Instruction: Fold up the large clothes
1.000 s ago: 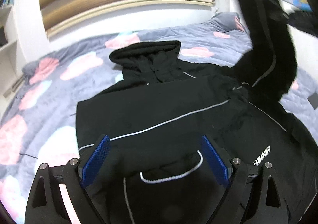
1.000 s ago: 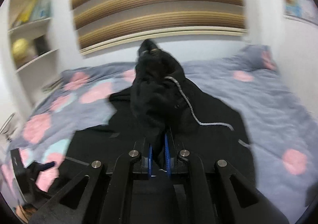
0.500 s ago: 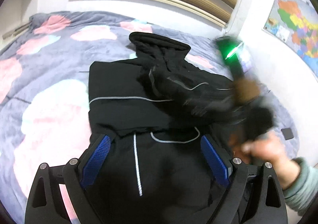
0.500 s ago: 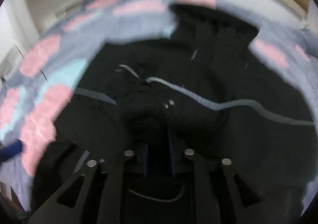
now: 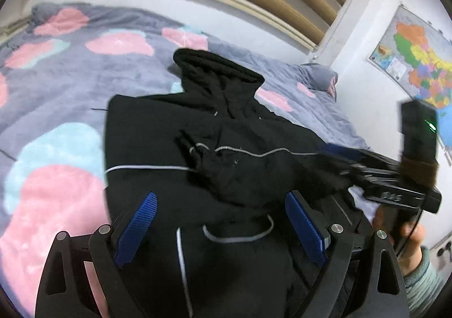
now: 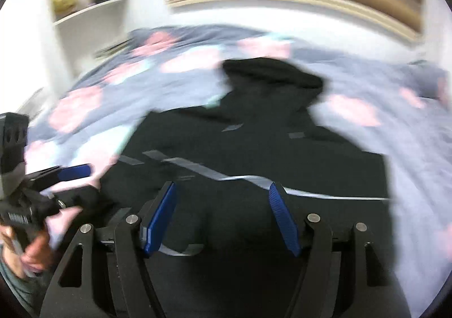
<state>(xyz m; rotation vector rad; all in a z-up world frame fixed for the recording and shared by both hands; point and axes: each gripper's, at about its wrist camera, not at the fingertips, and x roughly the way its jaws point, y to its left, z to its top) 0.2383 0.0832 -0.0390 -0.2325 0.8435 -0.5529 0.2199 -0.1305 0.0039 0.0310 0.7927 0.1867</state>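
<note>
The right gripper [image 6: 223, 222] hangs over a black hoodie [image 6: 282, 148] with its blue fingers [image 6: 159, 219] spread wide and nothing between them. The hoodie lies on a grey bedspread [image 6: 409, 154] with pink patches, hood pointing toward the far wall. At the left edge, blurred, the left gripper [image 6: 70, 172] sits in a hand [image 6: 31, 253], below a white shelf [image 6: 84, 13].

Little can be read here. The right gripper [image 5: 333, 150] carries white lettering on its black body (too blurred to make out), and the wall map [image 5: 418, 55] shows only colours, its print too small.
</note>
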